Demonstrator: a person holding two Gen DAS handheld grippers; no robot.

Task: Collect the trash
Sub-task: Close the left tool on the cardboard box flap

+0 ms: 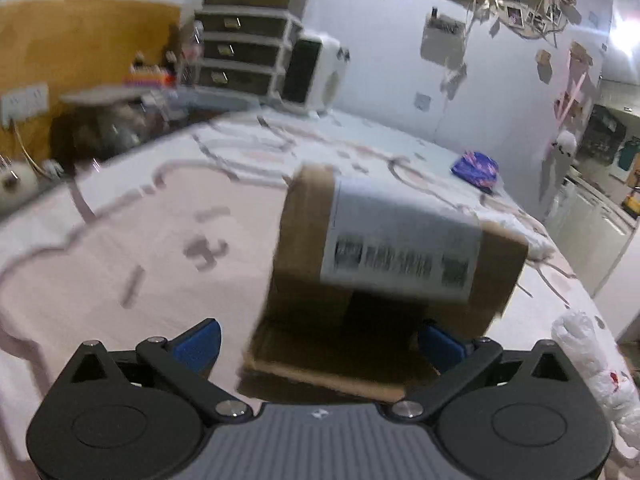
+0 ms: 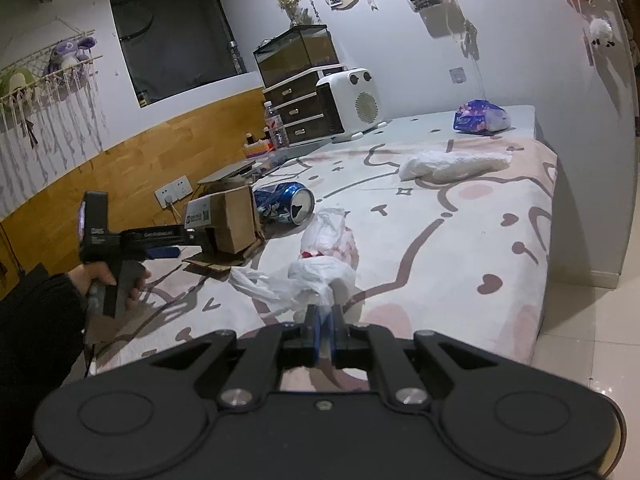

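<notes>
Left claw (image 1: 318,346) is spread wide with the cardboard box (image 1: 396,256) sitting right in front of it on the bed (image 1: 120,240), open flap toward the fingers, so it just needs to push straight in. Right claw (image 2: 325,318) is pinched tight on the white plastic bag (image 2: 320,276). A crushed blue can (image 2: 286,202) lies just behind the box, another bag (image 2: 456,164) further back.

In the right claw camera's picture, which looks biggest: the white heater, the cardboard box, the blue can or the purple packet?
Largest to smallest as they appear:
1. cardboard box
2. white heater
3. blue can and purple packet, too alike to rank

The heater stands farther back, so it may really be larger than the box.
</notes>
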